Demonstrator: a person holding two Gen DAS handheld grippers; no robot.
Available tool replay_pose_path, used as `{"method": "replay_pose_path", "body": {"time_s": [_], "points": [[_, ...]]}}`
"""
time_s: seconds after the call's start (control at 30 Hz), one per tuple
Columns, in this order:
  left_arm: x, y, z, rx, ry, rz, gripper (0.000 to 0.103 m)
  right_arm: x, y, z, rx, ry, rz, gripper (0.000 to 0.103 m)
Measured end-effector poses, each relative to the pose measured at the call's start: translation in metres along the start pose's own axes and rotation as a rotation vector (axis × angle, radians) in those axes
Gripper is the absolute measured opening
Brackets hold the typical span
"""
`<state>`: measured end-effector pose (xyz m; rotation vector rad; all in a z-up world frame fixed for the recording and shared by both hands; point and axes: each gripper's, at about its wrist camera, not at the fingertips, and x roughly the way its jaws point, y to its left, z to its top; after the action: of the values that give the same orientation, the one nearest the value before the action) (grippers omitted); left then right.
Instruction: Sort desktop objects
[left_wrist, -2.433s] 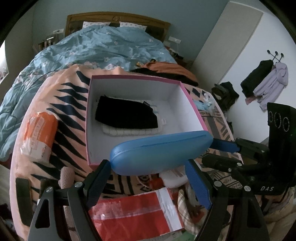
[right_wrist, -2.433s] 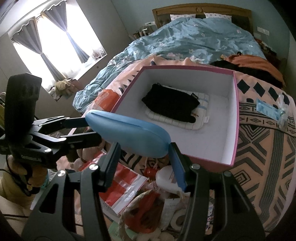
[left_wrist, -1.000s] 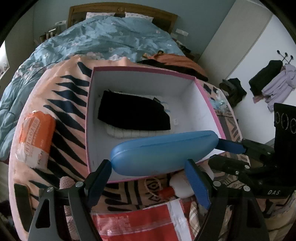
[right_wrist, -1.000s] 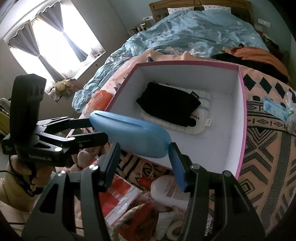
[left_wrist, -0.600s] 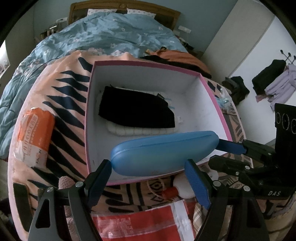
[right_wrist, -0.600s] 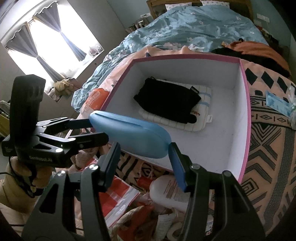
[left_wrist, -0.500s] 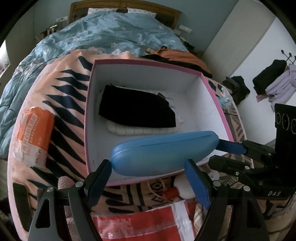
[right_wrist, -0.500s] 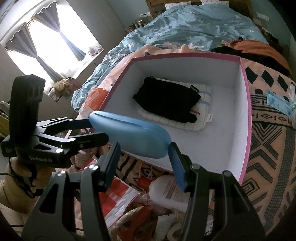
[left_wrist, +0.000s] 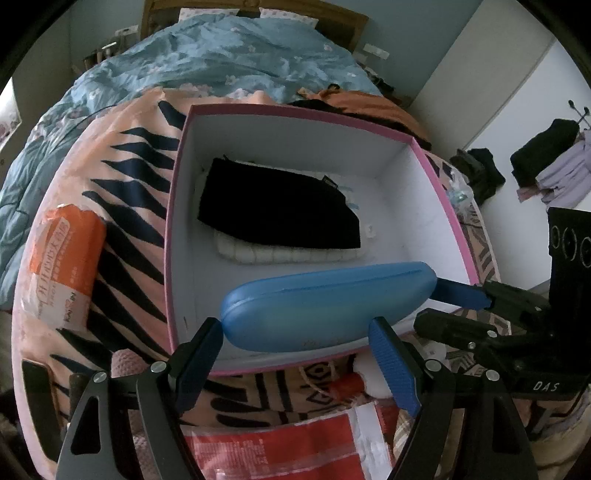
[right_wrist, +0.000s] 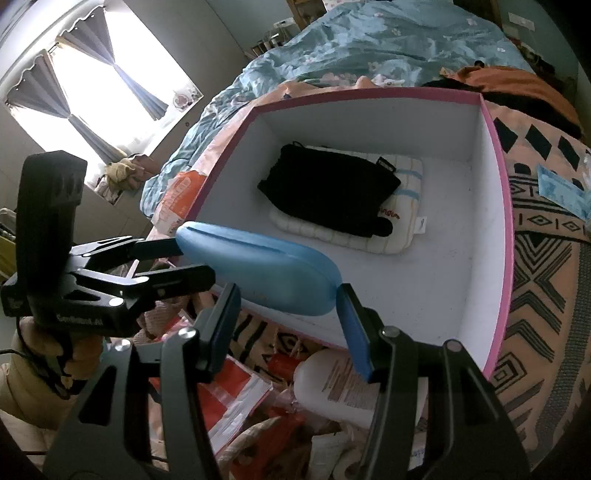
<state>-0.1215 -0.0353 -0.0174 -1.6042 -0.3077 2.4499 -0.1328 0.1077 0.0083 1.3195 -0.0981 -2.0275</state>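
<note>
Fingers of both grippers are gripping one blue case (left_wrist: 328, 304), each pair clamping an end: the left gripper (left_wrist: 295, 332) is holding the rounded end, its fingers standing fairly wide, while the right gripper (right_wrist: 286, 291) is pinching the opposite end. Between the two, the case is hanging lengthwise above the near edge of the pink-rimmed box (left_wrist: 168, 236). Beyond the fingers, inside the box, a black pouch (left_wrist: 277, 210) is lying on a white quilted pad (left_wrist: 288, 254). Below the fingers, a white bottle (right_wrist: 343, 384) and a red-and-white packet (left_wrist: 273, 450) are lying on the patterned cloth (right_wrist: 535, 295).
</note>
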Motion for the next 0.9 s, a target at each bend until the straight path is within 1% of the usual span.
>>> {"method": "replay_pose_path", "body": {"time_s": [0.3, 0.47, 0.9], "points": [[0.008, 0.001, 0.0, -0.004, 0.022, 0.016, 0.082, 0.009, -0.006, -0.001, 0.016, 0.02, 0.005, 0.057], [0.016, 0.003, 0.0, -0.011, 0.051, 0.031, 0.082, 0.016, -0.011, -0.001, 0.033, 0.037, 0.009, 0.057], [0.032, 0.002, 0.005, -0.001, 0.096, 0.086, 0.081, 0.036, -0.018, 0.001, 0.049, 0.086, -0.011, 0.057]]}}
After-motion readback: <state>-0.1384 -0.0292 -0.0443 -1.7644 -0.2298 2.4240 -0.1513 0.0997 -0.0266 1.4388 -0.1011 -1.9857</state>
